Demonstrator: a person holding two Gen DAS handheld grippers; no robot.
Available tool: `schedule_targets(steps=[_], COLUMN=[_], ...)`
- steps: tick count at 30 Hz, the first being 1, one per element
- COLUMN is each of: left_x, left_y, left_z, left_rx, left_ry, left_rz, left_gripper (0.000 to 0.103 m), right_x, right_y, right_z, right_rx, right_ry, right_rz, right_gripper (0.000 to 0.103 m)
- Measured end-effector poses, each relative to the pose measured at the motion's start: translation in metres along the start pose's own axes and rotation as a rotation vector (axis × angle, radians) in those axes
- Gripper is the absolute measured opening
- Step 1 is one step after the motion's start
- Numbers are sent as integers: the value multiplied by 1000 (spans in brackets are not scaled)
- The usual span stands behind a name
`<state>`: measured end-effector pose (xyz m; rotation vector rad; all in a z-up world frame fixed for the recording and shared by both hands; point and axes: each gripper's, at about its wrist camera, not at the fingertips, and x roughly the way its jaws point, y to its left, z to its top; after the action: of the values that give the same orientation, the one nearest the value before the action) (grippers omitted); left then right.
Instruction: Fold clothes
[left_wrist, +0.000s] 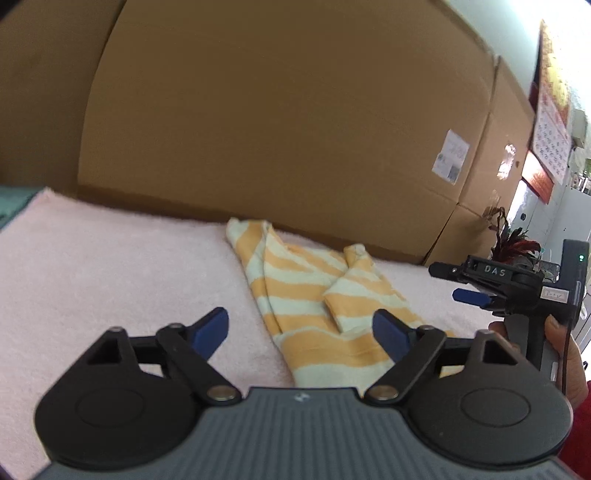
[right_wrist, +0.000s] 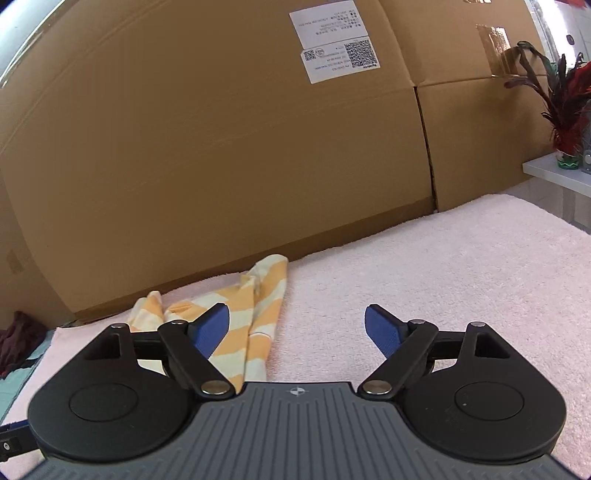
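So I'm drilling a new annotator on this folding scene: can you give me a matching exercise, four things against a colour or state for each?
Things:
1. striped garment
2. towel cover
3. cardboard box
4. right tool

Colour or state:
A. brown, with a white label
B. open, nothing between its pads
C. pale pink, spread flat
D. orange and cream, partly folded

Pairs: 1-D, 2-C, 3-A, 4-B

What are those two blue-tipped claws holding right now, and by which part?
Nothing. Both the left gripper and the right gripper stand open, with no cloth pinched between their pads. The striped garment lies loose on the pink towel.
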<state>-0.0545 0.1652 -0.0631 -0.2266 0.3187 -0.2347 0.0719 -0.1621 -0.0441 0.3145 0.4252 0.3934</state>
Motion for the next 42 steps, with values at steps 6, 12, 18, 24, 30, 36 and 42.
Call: schedule_targets(steps=[6, 12, 18, 24, 30, 36, 42], left_x=[17, 48, 41, 16, 20, 27, 39], left_y=[-16, -13, -6, 17, -2, -7, 5], left_z=[4, 9, 2, -1, -2, 0, 1], left_rx=[38, 41, 8, -74, 4, 7, -28], left_ry=[114, 205, 178, 195, 197, 193, 236], left_rz=[-97, -104, -133, -65, -95, -103, -93], left_gripper=[61, 62, 67, 76, 43, 34, 34], right_x=[-1, 4, 5, 10, 12, 16, 17], right_y=[-8, -3, -1, 5, 11, 12, 14], right_z=[0, -1, -1, 1, 0, 2, 3], right_rx=[45, 52, 55, 13, -28, -27, -29], right_ry=[17, 50, 52, 74, 69, 56, 56], right_rz=[99, 180, 205, 250, 263, 279, 292], right_gripper=[35, 42, 52, 52, 54, 57, 59])
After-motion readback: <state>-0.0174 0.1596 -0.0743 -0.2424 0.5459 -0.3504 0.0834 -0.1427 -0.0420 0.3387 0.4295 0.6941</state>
